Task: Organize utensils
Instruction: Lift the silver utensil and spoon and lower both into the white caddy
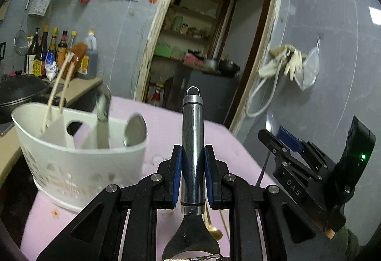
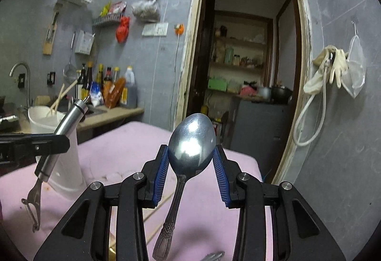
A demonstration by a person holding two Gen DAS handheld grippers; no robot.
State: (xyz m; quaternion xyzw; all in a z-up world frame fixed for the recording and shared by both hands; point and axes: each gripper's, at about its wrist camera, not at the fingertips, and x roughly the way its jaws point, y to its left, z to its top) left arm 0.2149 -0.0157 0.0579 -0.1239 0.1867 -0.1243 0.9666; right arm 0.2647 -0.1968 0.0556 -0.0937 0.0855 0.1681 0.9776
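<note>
We hold a peeler [image 1: 193,142] clenched in our left claw [image 1: 193,180] and a spoon [image 2: 191,144] in our right claw [image 2: 190,177], both above the bench [image 1: 166,118]; the caddy [image 1: 81,165] near its left edge already holds utensils, and seemingly a few remain loose below

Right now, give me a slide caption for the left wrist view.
Left gripper clamps a steel peeler beside the white utensil caddy.
</note>
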